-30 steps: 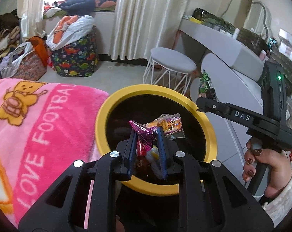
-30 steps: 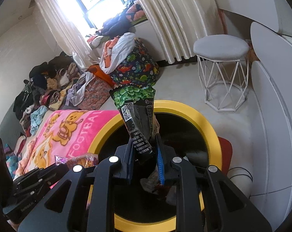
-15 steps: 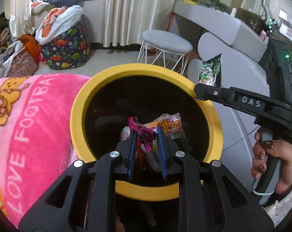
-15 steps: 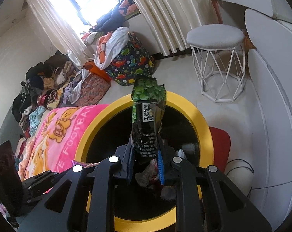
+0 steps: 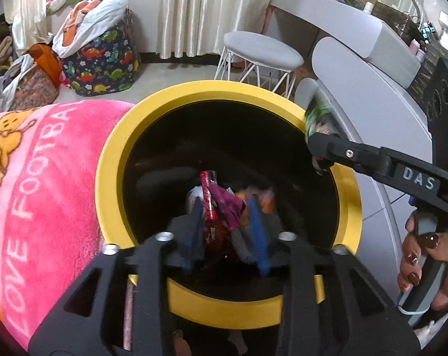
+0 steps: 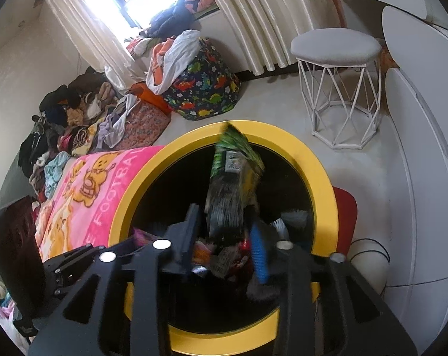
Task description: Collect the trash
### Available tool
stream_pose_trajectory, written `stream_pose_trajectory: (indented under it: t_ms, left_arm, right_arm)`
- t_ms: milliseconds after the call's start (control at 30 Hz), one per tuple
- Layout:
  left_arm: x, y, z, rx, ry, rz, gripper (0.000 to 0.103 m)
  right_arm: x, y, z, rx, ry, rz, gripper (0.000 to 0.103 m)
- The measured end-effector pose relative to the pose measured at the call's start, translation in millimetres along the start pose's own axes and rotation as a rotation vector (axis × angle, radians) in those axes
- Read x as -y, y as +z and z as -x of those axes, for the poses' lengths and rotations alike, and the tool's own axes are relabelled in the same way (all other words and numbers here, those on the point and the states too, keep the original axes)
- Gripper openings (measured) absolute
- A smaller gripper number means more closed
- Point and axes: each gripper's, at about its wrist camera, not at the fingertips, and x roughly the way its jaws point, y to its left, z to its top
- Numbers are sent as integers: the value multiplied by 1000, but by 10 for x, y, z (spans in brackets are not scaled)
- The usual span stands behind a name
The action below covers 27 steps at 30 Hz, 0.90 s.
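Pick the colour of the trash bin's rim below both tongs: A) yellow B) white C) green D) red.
A: the trash bin has a yellow rim around a black inside, seen in both wrist views under the left tongs and right tongs.

Bin (image 5: 106, 178) in the foreground, wrappers (image 5: 224, 204) inside it; blanket (image 5: 40, 178) touching the bin on its left; stool (image 5: 262, 50) on the floor behind the bin, curtain (image 5: 194, 9) behind the stool; laundry bag (image 5: 102, 65) left of the stool, clothes heaped on top; desk (image 5: 357, 32) along the right side; left gripper (image 5: 225, 222) and right gripper (image 6: 224, 231) both above the bin opening; snack packet (image 6: 235, 172) over the bin between the right gripper's fingers.
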Motion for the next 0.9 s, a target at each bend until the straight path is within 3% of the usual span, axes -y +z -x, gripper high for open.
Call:
stream_pose_trajectory:
  t_ms: [100,167,233,333,400,667,900]
  left_arm:
    - [-23,2,30,8,8,6,48]
    - [-37,2,61,15,17,9,57]
    - [-49,9,89,23,16,15,62]
    - [-84,11,163,45,31,35,86]
    - [-108,5,201,51,36,48,92]
    - [-229,12,432,94,59,88,92]
    - [-343,8,669,133,88,117,92]
  right_arm:
    - [22,2,7,1,-9,-6,45]
    - [21,0,25,6,-28,-9,55]
    - [9,-4,55,16,-45,0,57]
    - [-10,-8,98,25,-60,7,64]
    - [-36,-16,124,30,-66,15,67]
    - [-204,-69,233,49,-82,53,83]
    - [-403,-91,351,80,-81,90,89]
